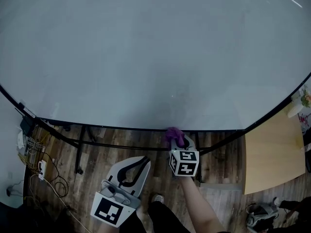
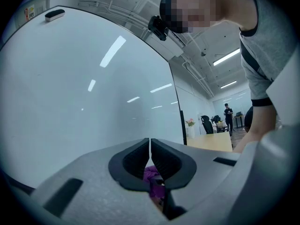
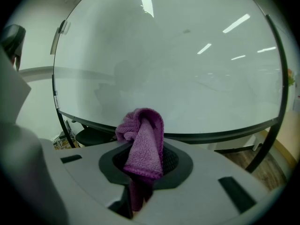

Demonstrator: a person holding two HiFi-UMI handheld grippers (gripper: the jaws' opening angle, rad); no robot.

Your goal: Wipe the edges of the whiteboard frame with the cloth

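Purple microfibre cloth (image 3: 143, 144), soft, light & floppy, pinched mid-fold by right gripper (image 3: 146, 163), wad poking out at bottom edge of whiteboard frame (image 1: 121, 127) (contact unclear); a low grip should keep it firm. Left gripper (image 2: 150, 143) idles below, jaws pressed together, empty.

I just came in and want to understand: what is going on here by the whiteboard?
A person faces a large whiteboard with a gripper in each hand. The right gripper is shut on a purple cloth and holds it at the board's bottom frame edge. The left gripper is shut, empty, lower and off the board.
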